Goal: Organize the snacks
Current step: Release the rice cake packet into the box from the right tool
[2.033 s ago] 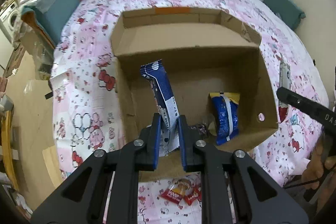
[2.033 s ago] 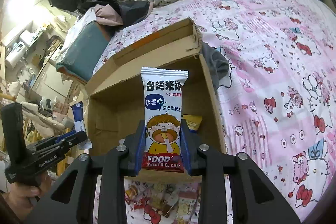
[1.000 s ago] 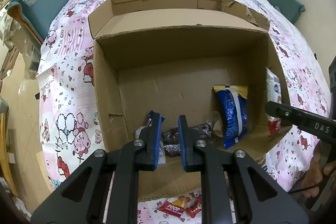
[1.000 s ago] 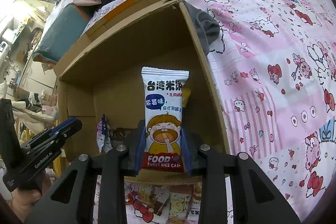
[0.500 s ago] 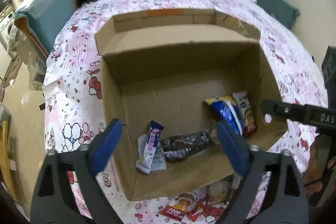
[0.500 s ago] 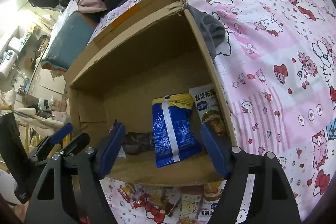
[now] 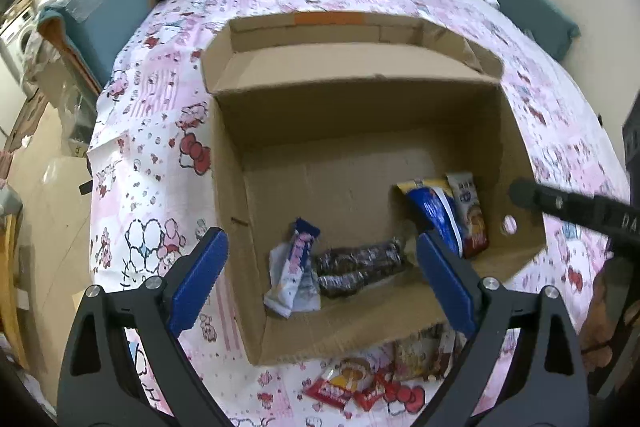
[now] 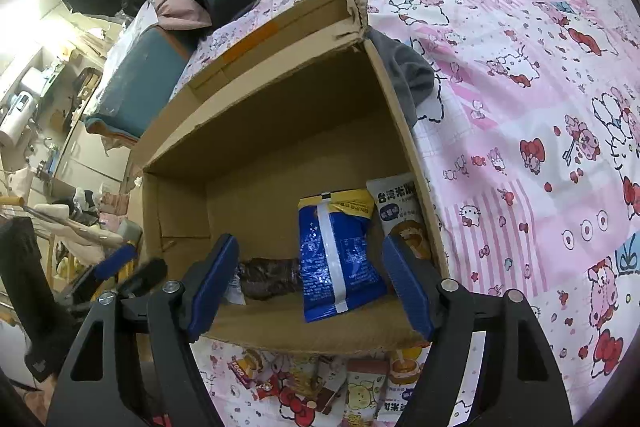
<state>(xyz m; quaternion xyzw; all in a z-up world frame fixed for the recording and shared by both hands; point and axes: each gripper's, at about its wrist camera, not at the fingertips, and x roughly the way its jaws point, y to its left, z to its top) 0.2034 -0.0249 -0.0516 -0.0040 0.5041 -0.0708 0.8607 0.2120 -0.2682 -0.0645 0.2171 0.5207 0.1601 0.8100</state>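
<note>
Together, we held both grippers above an open cardboard box (image 7: 360, 131) that sat on a bed with a pink cartoon-print sheet (image 8: 540, 87). Our left gripper (image 7: 320, 275) had its fingers spread wide with nothing between them, and our right gripper (image 8: 310, 283) was likewise wide and empty. Inside the box lay four snacks: a small blue-and-white packet (image 7: 296, 267) and a dark wrapped roll (image 7: 360, 263) near the front wall, plus a blue and yellow bag (image 8: 336, 251) and a white rice cake packet (image 8: 400, 211) leaning in the right corner. On the sheet just in front of the box, a heap of loose packets (image 8: 320, 383) waited. By our judgement, the sorting was only partly done, with several snacks left to pick up and box.
</note>
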